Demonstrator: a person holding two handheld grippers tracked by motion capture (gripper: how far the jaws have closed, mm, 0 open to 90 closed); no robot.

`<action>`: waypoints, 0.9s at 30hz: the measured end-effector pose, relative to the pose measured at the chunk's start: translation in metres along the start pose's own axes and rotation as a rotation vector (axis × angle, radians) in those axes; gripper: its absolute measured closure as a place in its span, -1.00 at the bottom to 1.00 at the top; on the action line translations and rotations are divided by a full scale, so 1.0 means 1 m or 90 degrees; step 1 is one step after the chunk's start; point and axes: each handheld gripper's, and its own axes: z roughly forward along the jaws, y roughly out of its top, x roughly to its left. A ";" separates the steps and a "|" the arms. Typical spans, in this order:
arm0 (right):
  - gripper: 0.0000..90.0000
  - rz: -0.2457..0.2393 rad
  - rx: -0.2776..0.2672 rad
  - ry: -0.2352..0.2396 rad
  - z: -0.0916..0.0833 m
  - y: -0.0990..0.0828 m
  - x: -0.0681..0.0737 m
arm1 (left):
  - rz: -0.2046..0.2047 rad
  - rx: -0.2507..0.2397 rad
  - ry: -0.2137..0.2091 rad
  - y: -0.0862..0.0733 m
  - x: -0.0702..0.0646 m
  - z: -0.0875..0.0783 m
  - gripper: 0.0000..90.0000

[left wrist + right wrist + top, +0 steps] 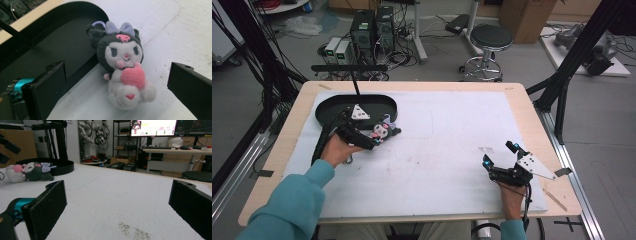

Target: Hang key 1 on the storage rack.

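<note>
Plush toy (125,72) between spread left tongs (117,87), apparently untouched.

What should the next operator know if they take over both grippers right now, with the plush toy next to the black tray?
Left gripper: open, jaws either side of the plush toy, not closed on it.
Right gripper: open, holding nothing, low over the white mat near the table's right edge.
Plush toy: lying on the mat, right beside the black tray, outside it.
Done: left gripper lined up on the toy.
Left: probably close on the toy, lift it, set it in the tray.
</note>
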 end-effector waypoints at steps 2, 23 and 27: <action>-0.98 0.000 0.000 0.000 0.000 0.000 0.000 | 0.002 0.016 0.000 0.000 -0.001 0.004 -0.94; -0.98 0.002 0.001 0.000 0.000 0.000 0.000 | 0.003 0.124 -0.008 -0.004 -0.009 0.031 -0.88; -0.98 0.002 0.001 0.000 0.000 0.000 0.000 | -0.002 0.127 -0.013 -0.004 -0.010 0.033 -0.58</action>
